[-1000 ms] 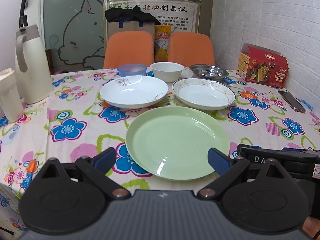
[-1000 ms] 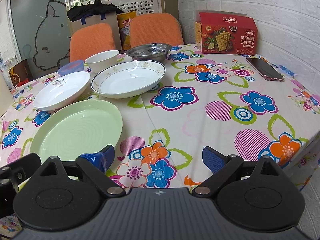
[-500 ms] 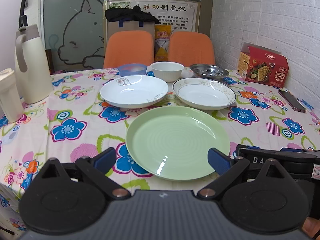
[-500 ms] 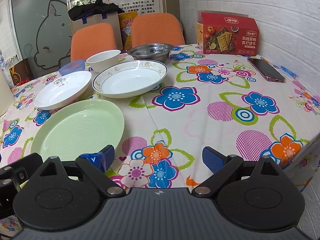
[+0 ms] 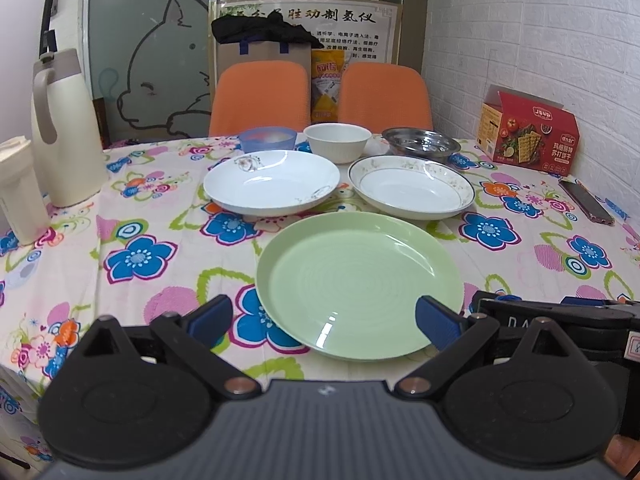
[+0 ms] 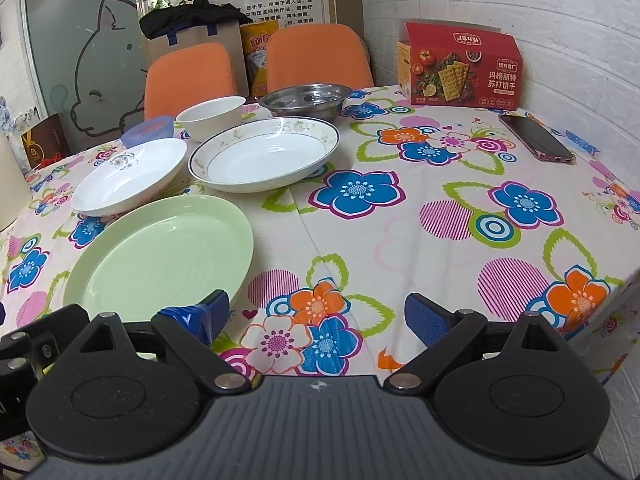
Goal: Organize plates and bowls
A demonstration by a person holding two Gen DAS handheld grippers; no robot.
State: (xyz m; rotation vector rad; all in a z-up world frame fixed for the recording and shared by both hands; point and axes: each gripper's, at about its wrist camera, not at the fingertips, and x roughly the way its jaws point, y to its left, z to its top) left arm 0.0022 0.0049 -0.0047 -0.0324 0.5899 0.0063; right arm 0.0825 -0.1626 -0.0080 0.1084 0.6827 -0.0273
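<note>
A green plate lies nearest on the flowered tablecloth. Behind it lie a white plate at left and a gold-rimmed plate at right. Further back stand a blue bowl, a white bowl and a steel bowl. My left gripper is open and empty at the green plate's near edge. My right gripper is open and empty, right of the green plate.
A cream jug and a white cup stand at the table's left. A red cracker box and a phone lie at the right by the brick wall. Two orange chairs stand behind the table.
The right gripper view has shifted very slightly; both grippers stay open and the dishes have not moved.
</note>
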